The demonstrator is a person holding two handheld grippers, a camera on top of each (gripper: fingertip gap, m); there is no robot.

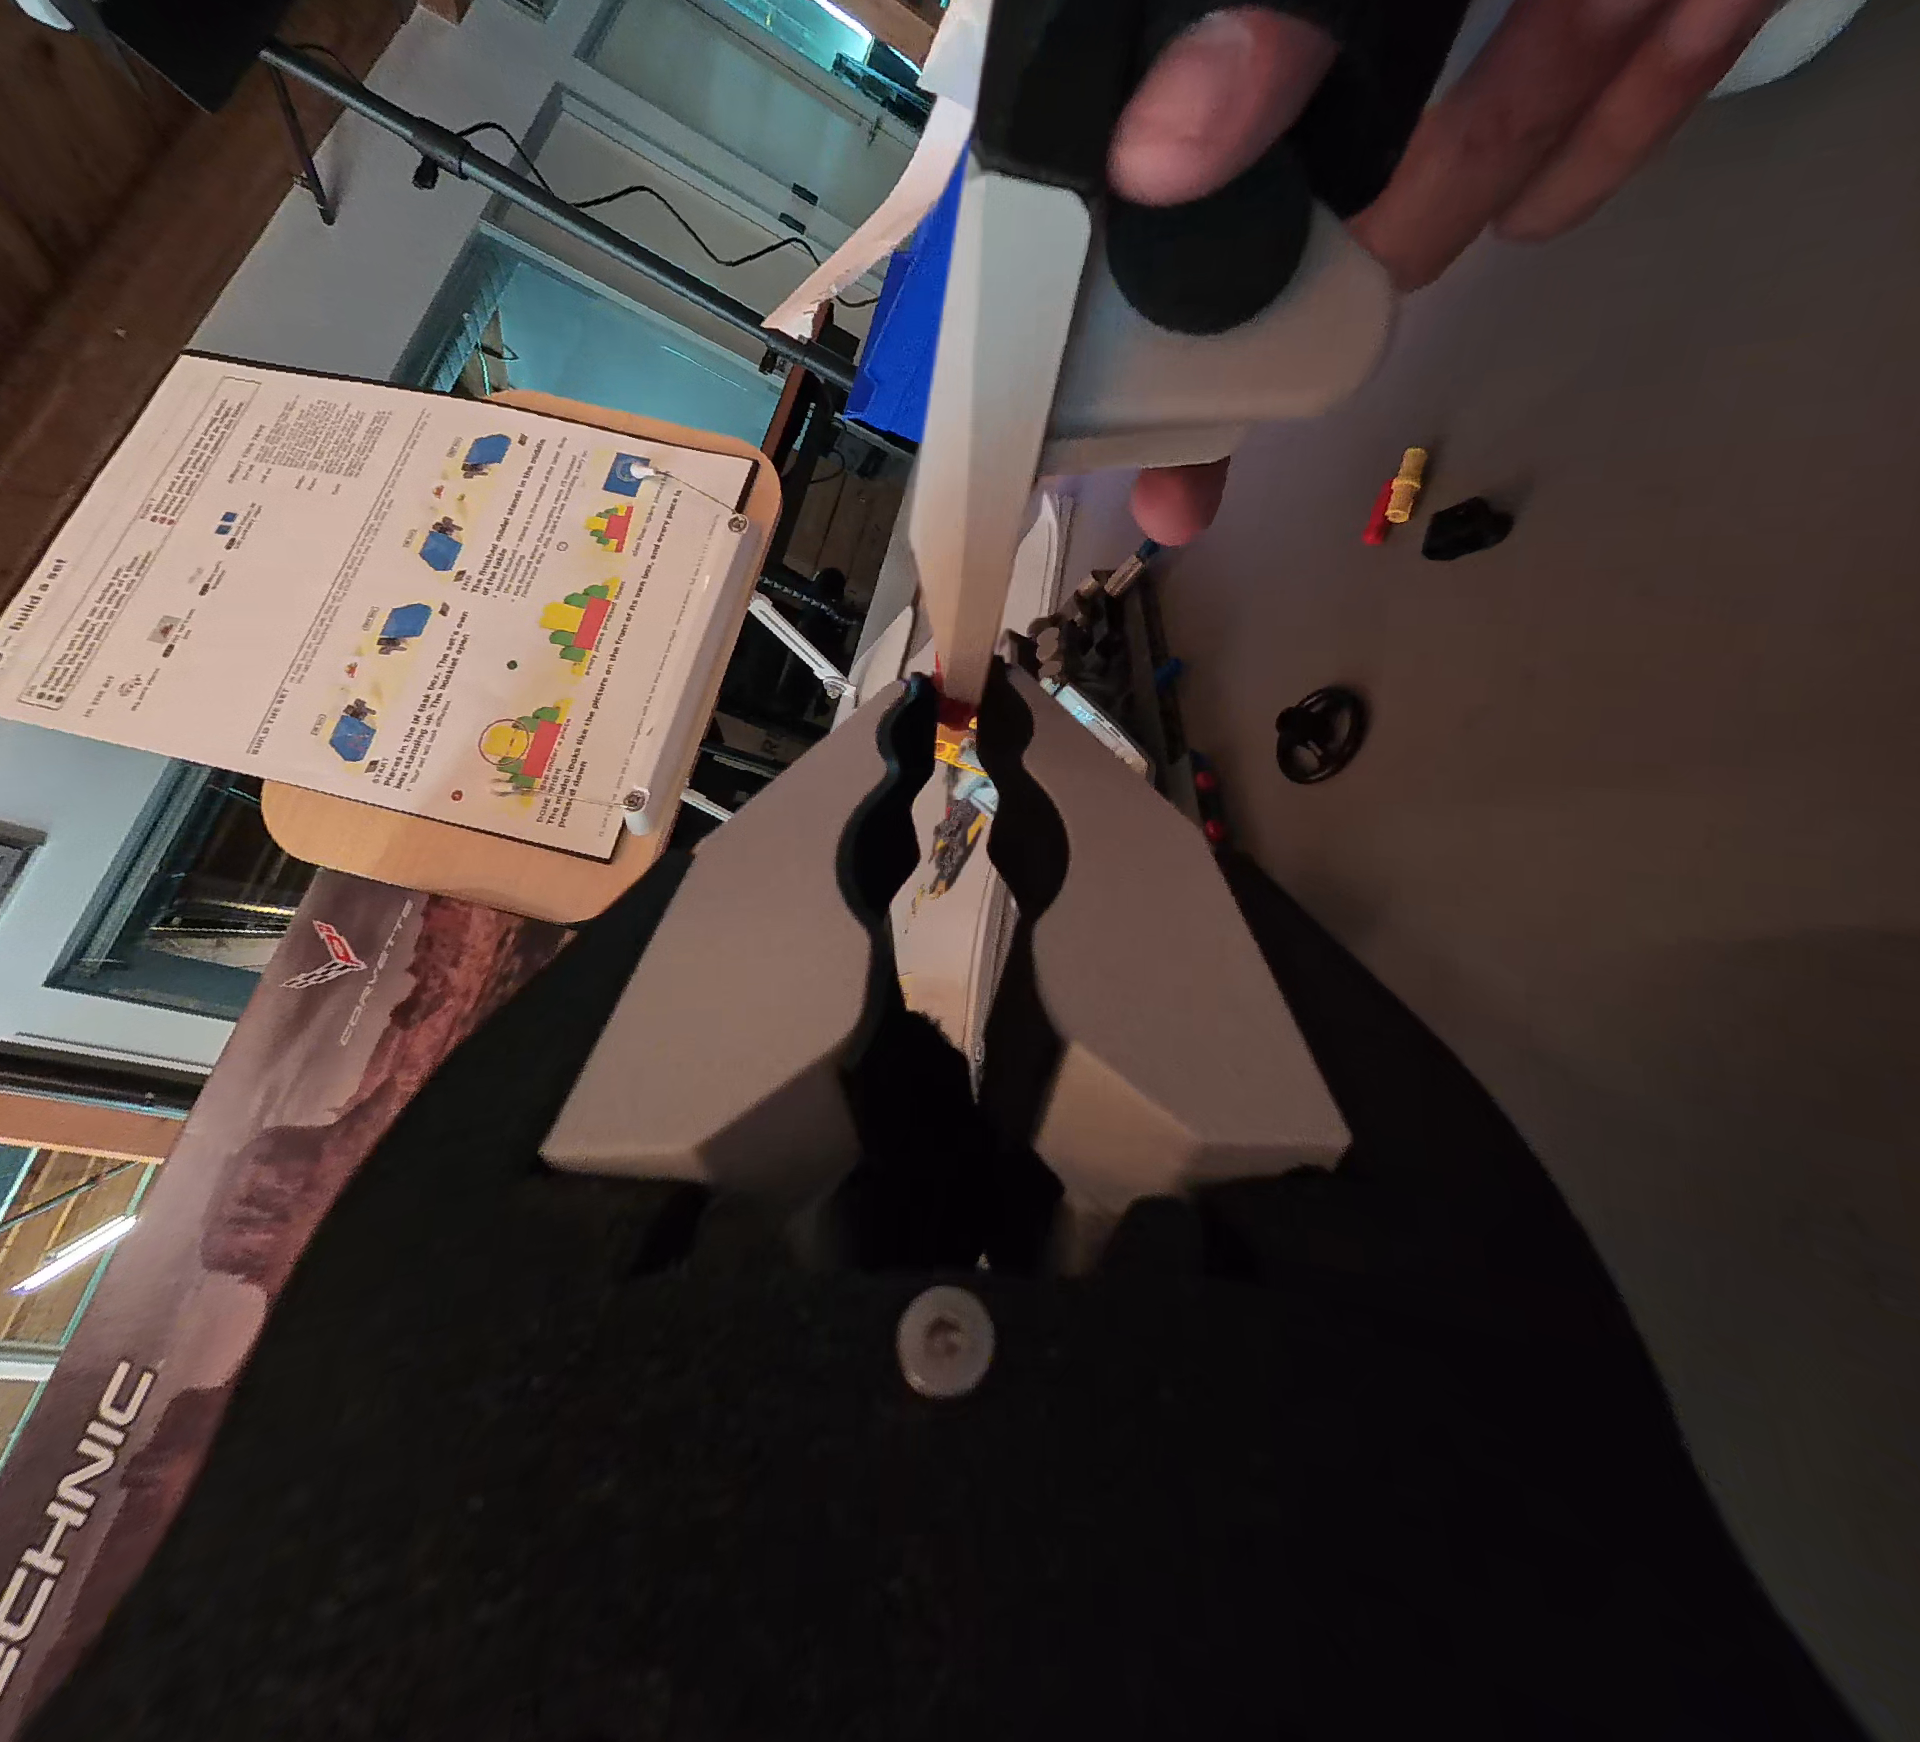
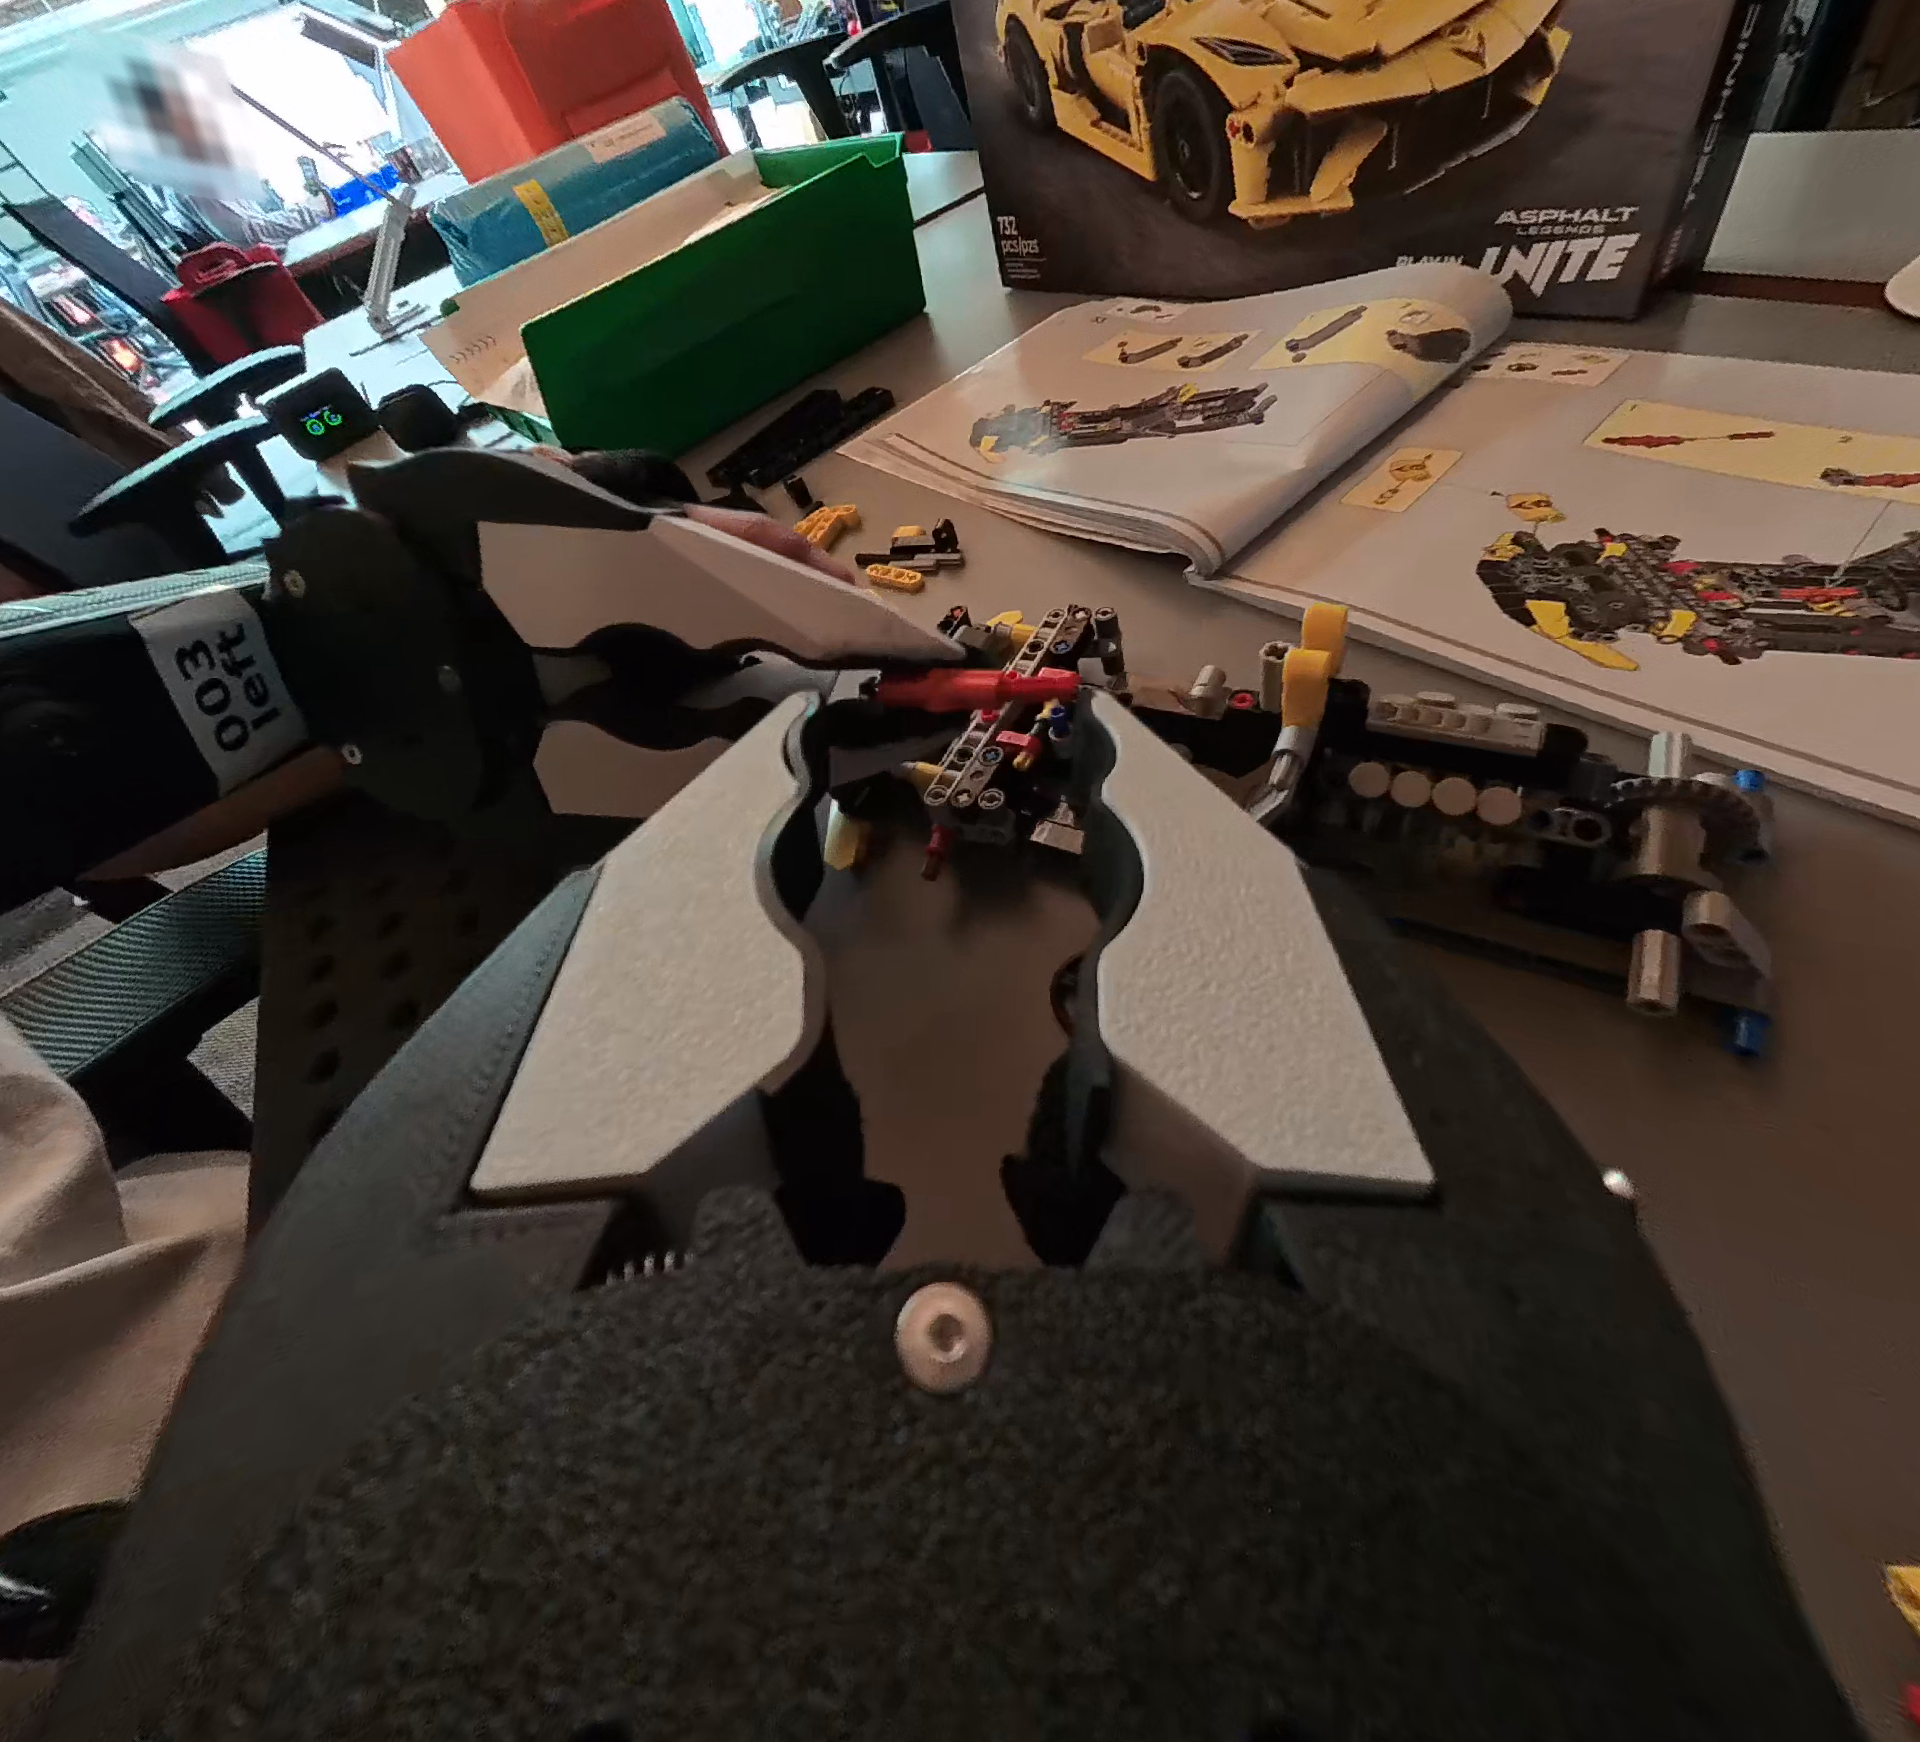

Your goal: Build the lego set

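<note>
The part-built black Lego chassis (image 2: pixel 1455 799) lies on the grey table (image 2: pixel 1558 1277). Its front end (image 2: pixel 997 747), with grey beams and small red, yellow and blue pins, sits between my right gripper's (image 2: pixel 951 721) fingers, which close on its sides. My left gripper (image 2: pixel 904 658) comes in from the left, shut on a red axle piece (image 2: pixel 977 684) that lies across the top of that front end. In the left wrist view my left gripper (image 1: pixel 951 684) is nearly closed with the red piece (image 1: pixel 951 707) at its tips. The right gripper's white finger (image 1: pixel 977 445) and a hand are just beyond.
An open instruction booklet (image 2: pixel 1351 466) and the set's box (image 2: pixel 1351 30) lie behind the chassis. A green bin (image 2: pixel 727 310) and loose pieces (image 2: pixel 904 549) are at back left. A red-yellow piece (image 1: pixel 1397 492), a black piece (image 1: pixel 1465 529) and a black wheel (image 1: pixel 1320 734) lie apart. The grippers are tip to tip, or close to it. From either gripper's tips it is about 8 cm to the black wheel (image 1: pixel 1320 734).
</note>
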